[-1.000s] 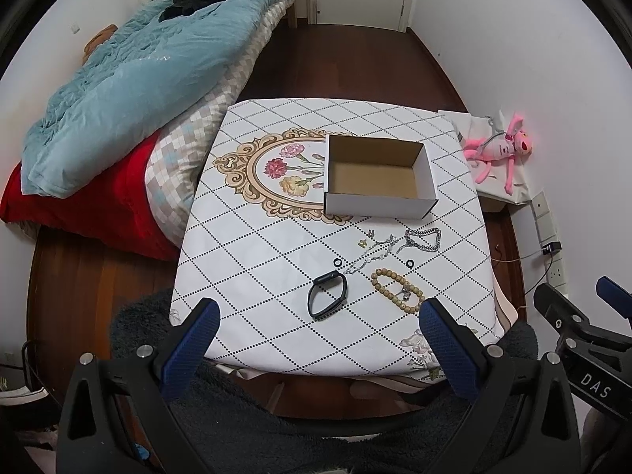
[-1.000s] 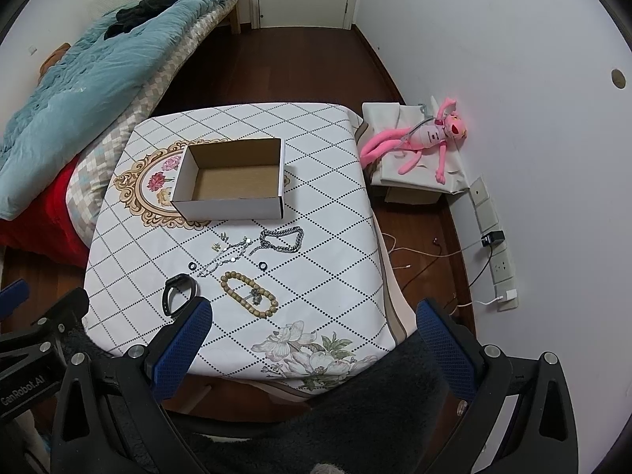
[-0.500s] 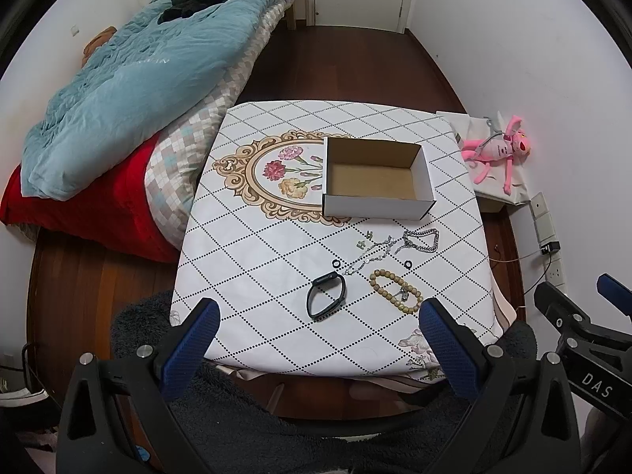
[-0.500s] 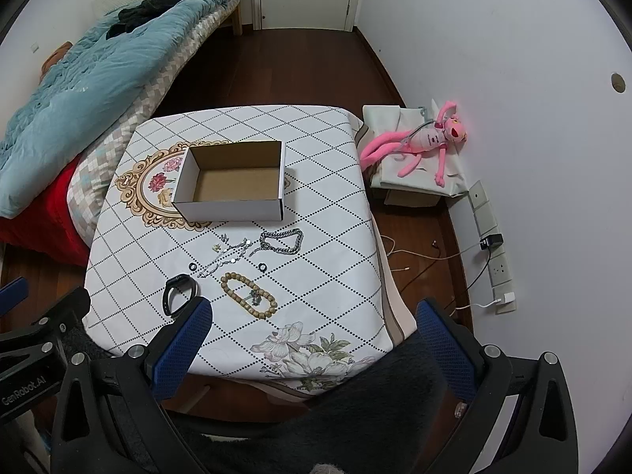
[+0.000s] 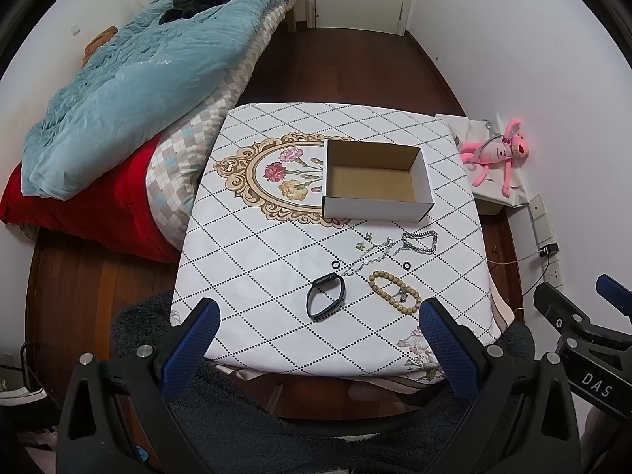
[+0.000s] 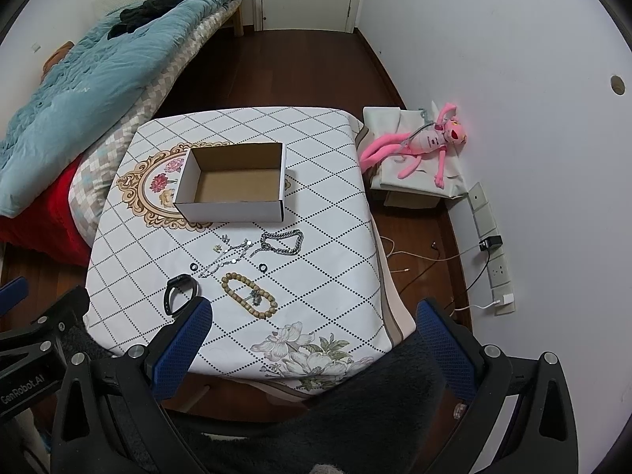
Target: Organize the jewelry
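Both tongs, your left tongs [image 5: 316, 331] and right tongs [image 6: 312, 328], gape wide and hold nothing above the desk [image 5: 252, 260] near edge. Beyond them the bead bracelet [image 5: 394, 291] lies flat, long axis slanting near-right; cardboard box [image 5: 375, 181] sits farther back.

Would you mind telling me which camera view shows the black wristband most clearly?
The left wrist view: the black wristband lies unobstructed on the tablecloth, its whole loop visible. In the right wrist view the wristband sits farther off-centre, and a blue finger of the right claw covers its near edge.
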`<control>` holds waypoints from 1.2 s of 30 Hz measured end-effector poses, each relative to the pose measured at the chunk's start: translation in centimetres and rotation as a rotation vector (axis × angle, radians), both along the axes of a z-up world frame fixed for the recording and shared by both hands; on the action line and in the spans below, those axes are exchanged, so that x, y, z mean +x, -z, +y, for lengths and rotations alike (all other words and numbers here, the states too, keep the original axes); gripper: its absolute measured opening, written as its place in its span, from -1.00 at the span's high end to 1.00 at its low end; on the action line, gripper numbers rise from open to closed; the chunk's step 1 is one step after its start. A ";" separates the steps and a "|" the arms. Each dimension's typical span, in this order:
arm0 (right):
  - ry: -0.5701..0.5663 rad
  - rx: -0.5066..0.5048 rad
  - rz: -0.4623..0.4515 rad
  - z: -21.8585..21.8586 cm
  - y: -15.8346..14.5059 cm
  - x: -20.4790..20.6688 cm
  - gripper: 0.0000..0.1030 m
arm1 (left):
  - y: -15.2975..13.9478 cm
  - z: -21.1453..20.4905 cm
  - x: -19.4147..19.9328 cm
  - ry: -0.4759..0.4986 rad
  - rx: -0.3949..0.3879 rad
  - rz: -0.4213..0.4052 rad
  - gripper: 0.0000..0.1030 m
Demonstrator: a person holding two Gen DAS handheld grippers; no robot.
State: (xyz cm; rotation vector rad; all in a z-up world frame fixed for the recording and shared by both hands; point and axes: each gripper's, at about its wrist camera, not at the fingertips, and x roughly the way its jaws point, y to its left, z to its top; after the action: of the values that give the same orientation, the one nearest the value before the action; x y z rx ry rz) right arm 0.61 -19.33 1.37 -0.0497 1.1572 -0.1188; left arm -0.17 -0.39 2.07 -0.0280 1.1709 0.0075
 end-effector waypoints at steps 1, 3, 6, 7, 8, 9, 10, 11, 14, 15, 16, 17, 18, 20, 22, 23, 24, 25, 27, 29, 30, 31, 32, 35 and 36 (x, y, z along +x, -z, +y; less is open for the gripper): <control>-0.001 0.000 -0.001 0.0 0.0 -0.1 -1.00 | -0.1 0.0 -0.1 0.000 -0.001 -0.001 -1.00; 0.000 0.000 -0.004 -0.1 -0.2 0.0 -1.00 | -0.1 0.0 0.0 0.000 -0.001 -0.003 -1.00; 0.000 -0.001 -0.004 0.0 -0.4 -0.1 -1.00 | -0.3 0.0 -0.1 0.000 -0.004 -0.006 -1.00; 0.000 -0.001 -0.003 0.0 -0.2 -0.1 -1.00 | -0.4 0.0 -0.1 0.000 -0.004 -0.008 -1.00; -0.001 0.000 -0.003 0.0 -0.3 -0.1 -1.00 | -0.4 0.0 -0.1 0.000 -0.005 -0.010 -1.00; -0.001 0.000 -0.003 0.0 -0.2 -0.1 -1.00 | -0.5 0.0 -0.2 0.001 -0.006 -0.011 -1.00; 0.000 -0.001 -0.004 0.0 -0.2 -0.1 -1.00 | -0.5 0.0 -0.2 0.001 -0.007 -0.012 -1.00; -0.001 -0.001 -0.004 0.0 -0.3 -0.1 -1.00 | -0.5 0.1 -0.3 0.000 -0.007 -0.013 -1.00; -0.003 0.000 -0.003 0.0 -0.4 -0.1 -1.00 | -0.5 0.1 -0.4 0.000 -0.009 -0.012 -1.00; -0.004 -0.001 -0.004 0.0 -0.5 -0.1 -1.00 | -0.5 0.1 -0.4 0.000 -0.007 -0.013 -1.00; -0.003 -0.001 -0.005 0.0 -0.5 -0.2 -1.00 | -0.5 0.2 -0.4 -0.001 -0.008 -0.011 -1.00; -0.003 0.000 -0.005 0.0 -0.5 -0.2 -1.00 | -0.5 0.2 -0.4 -0.002 -0.009 -0.011 -1.00; -0.004 0.001 -0.005 0.0 -0.6 -0.2 -1.00 | -0.5 0.3 -0.4 -0.003 -0.009 -0.012 -1.00; -0.006 0.002 -0.006 0.1 -0.7 -0.3 -1.00 | -0.5 0.3 -0.5 -0.005 -0.009 -0.014 -1.00; -0.009 0.002 -0.008 0.1 -0.8 -0.4 -1.00 | -0.5 0.3 -0.5 -0.005 -0.009 -0.015 -1.00; -0.009 0.002 -0.009 0.1 -0.8 -0.3 -1.00 | -0.5 0.3 -0.5 -0.005 -0.010 -0.016 -1.00; -0.010 0.004 -0.009 0.1 -0.9 -0.3 -1.00 | -0.5 0.3 -0.5 -0.006 -0.011 -0.016 -1.00; -0.007 0.004 -0.009 0.2 -0.8 -0.4 -1.00 | -0.5 0.3 -0.5 -0.005 -0.011 -0.016 -1.00; -0.006 0.007 -0.012 0.2 -0.9 -0.3 -1.00 | -0.5 0.3 -0.5 -0.004 -0.011 -0.019 -1.00; -0.002 0.014 -0.010 0.2 -0.7 -0.2 -1.00 | -0.4 0.2 -0.3 -0.003 -0.009 -0.022 -1.00; 0.000 0.016 -0.010 0.2 -0.4 -0.1 -1.00 | -0.4 0.2 0.0 -0.004 -0.009 -0.024 -1.00; 0.006 0.020 -0.010 0.1 0.0 0.2 -1.00 | -0.2 0.2 0.2 -0.005 -0.007 -0.027 -1.00; 0.011 0.023 -0.009 0.0 0.2 0.5 -1.00 | 0.2 0.3 0.7 -0.010 -0.003 -0.035 -1.00; 0.031 0.038 0.003 -0.6 1.7 2.0 -1.00 | 1.4 0.7 2.3 -0.022 0.030 -0.060 -1.00; 0.035 0.040 0.010 -0.7 2.3 2.4 -1.00 | 1.9 0.9 2.7 -0.024 0.035 -0.058 -1.00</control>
State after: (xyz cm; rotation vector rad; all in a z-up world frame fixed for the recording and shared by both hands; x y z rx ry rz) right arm 2.99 -19.99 -0.95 0.0057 1.1705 -0.1261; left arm 2.56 0.49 0.14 -0.0115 1.1127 0.0480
